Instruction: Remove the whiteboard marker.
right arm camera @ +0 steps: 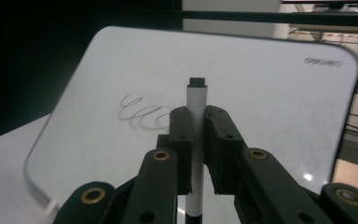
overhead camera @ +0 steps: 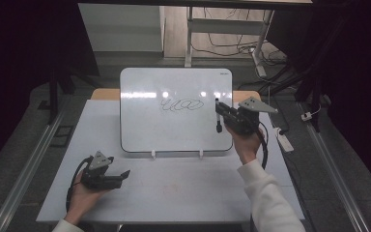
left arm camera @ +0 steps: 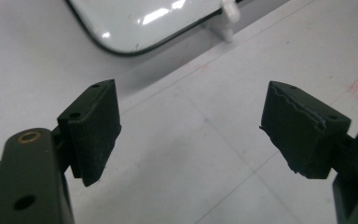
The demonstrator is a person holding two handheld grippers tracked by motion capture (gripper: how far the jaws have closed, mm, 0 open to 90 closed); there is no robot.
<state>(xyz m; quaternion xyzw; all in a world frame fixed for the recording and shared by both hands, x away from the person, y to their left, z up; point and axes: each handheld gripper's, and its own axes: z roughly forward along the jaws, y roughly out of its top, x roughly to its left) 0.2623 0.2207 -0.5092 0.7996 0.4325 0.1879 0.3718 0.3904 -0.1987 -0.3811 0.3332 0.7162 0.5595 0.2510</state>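
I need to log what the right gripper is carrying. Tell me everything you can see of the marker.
The marker is a slim stick with a white barrel and dark ends, plastic by the look. It stands upright between the fingers of the right gripper, clamped around its middle, with one dark end poking above them. It hangs in front of the whiteboard's right part, beside the looped scribble. Whether its tip touches the board cannot be told.

This looks like a lab or test room set up for recording. A plain white surface (overhead camera: pixel 174 193) stands on a grey floor (overhead camera: pixel 24 145) between metal rails (overhead camera: pixel 29 164), with dark screens (overhead camera: pixel 24 43) at both sides. Behind it, loose cables (overhead camera: pixel 232 48) trail under a metal-framed desk (overhead camera: pixel 222 24), and a power strip (overhead camera: pixel 285 140) lies on the floor.
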